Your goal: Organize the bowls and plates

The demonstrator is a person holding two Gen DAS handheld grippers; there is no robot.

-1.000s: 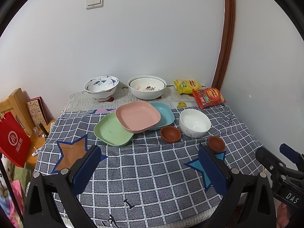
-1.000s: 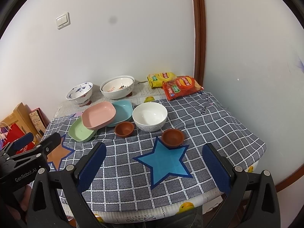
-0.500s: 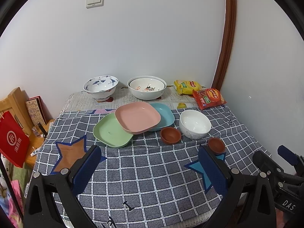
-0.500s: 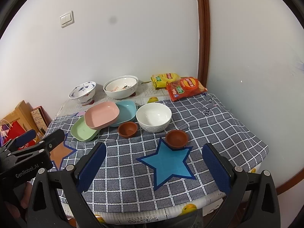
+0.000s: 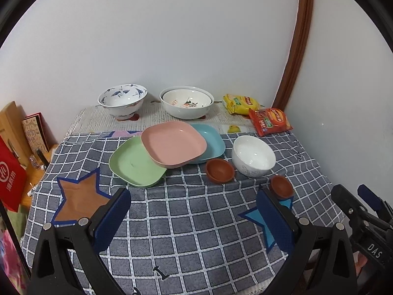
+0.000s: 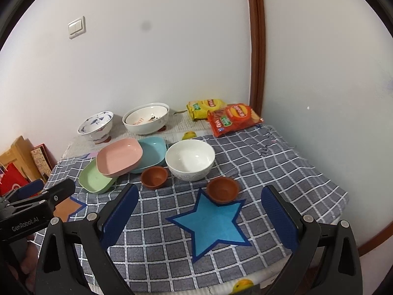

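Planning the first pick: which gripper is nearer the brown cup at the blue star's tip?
Right. The right gripper faces the brown cup just beyond its open fingers; the left gripper sits further left, the cup past its right finger.

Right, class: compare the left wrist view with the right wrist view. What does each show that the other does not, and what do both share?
Only the left wrist view shows the whole brown star patch on the grey checked tablecloth and the open left gripper from behind.

Only the right wrist view shows the whole blue star patch and the open right gripper from behind.

Both show the square pink plate resting on the green plate and the blue plate, the plain white bowl and two small brown clay bowls.
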